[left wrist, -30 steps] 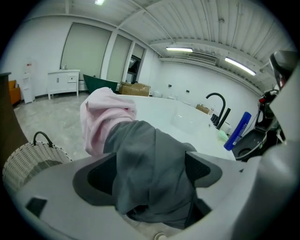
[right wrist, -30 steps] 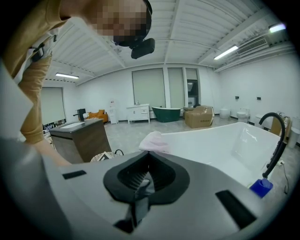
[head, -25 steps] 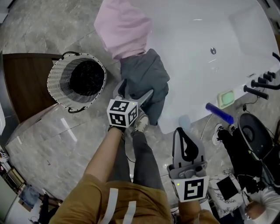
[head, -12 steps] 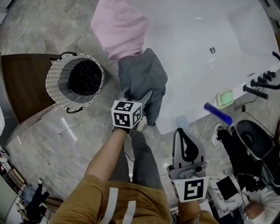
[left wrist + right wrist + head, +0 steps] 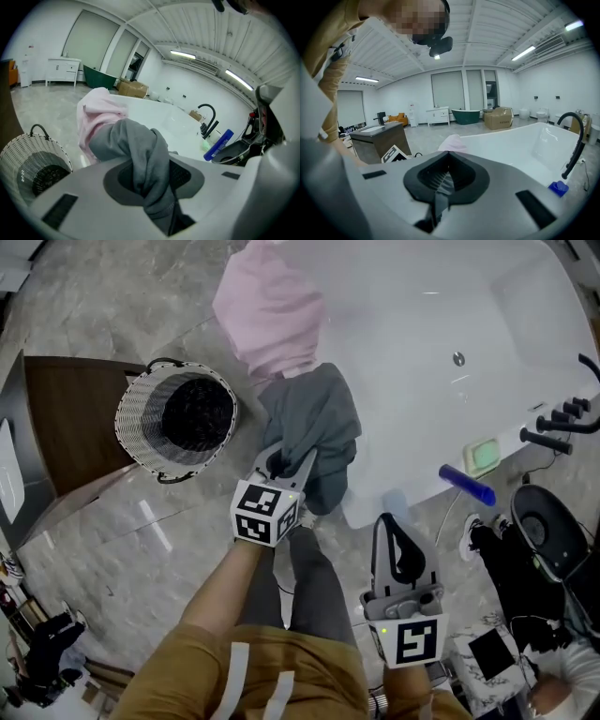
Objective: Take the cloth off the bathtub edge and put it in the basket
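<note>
Marble floor point(image 5: 103, 315) in the head view, with a white bathtub point(image 5: 450, 296) across the upper right. Over the tub's near edge, a grey cloth point(image 5: 317, 423), draped and bunched, its top touching a pink cloth point(image 5: 272, 310) hung on the same edge. Caught at its lower fold by the left hand-held gripper point(image 5: 289, 461): jaws just closing, now clenched on the grey fabric.

From above, only the marker cube and the jaw tips sunk in the folds. In the left gripper view, plainly more: a twisted rope of the fabric squeezed between the two pads point(image 5: 180, 176) and standing up out of them.

Just left of the cloths, on the floor, a white wicker basket point(image 5: 131, 432), upright, dark inside, apart from the tub. Beside it, a brown wooden cabinet point(image 5: 56, 418). Basket visible in the head view and at the left gripper view's lower left only.

Right hand-held gripper point(image 5: 394, 529) low in the head view, near the tub's corner, well apart from the grey cloth. Clenched on itself, pads meeting at the tip, clearest in the right gripper view.

On the tub's right rim, a green soap point(image 5: 484, 454), a blue bottle point(image 5: 467, 484) and black taps point(image 5: 561, 426).

Only in the right gripper view: a long room under white ceiling lights point(image 5: 525, 52), with a green tub point(image 5: 465, 115) and a cardboard box point(image 5: 499, 117) far back.
</note>
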Tool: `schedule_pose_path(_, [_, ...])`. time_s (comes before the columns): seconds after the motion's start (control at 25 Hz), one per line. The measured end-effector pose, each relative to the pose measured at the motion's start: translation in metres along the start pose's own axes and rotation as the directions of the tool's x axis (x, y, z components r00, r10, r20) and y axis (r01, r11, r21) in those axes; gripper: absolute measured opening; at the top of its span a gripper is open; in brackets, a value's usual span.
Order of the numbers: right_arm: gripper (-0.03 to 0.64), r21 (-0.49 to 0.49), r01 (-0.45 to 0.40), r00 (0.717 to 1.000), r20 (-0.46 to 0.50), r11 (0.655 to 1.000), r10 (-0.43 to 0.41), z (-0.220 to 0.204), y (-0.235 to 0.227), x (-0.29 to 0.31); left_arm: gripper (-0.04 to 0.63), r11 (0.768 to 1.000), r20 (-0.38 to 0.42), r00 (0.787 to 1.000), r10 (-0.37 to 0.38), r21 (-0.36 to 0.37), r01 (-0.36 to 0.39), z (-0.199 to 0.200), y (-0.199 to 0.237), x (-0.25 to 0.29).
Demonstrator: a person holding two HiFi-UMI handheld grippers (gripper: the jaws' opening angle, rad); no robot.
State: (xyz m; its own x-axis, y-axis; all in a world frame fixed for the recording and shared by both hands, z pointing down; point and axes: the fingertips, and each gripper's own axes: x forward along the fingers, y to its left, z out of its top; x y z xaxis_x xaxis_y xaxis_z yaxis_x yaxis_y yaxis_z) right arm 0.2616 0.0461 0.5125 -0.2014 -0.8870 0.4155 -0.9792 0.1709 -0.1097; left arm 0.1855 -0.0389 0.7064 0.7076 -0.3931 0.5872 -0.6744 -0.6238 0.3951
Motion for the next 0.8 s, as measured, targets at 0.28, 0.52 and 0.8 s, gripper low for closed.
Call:
schedule_pose_path(0.28, [0.005, -0.037, 0.009, 0.999, 0.053, 0.999, -0.007, 0.041, 0.011, -0.023, 0.117, 0.997, 0.143, 0.989, 0.02, 0.067, -0.03, 0.064, -0.019, -0.074])
schedule_pose_path(0.52, [0.005, -0.061, 0.027, 0.994, 0.104, 0.998, -0.021, 0.085, 0.03, -0.047, 0.117, 0.986, 0.265, 0.964, -0.01, 0.164, -0.035, 0.134, -0.05, -0.15])
schedule_pose_path(0.8, [0.005, -0.115, 0.023, 0.979, 0.204, 0.993, 0.001, 0.151, 0.065, -0.086, 0.117, 0.983, 0.399, 0.917, -0.01, 0.174, -0.066, 0.199, -0.085, -0.265])
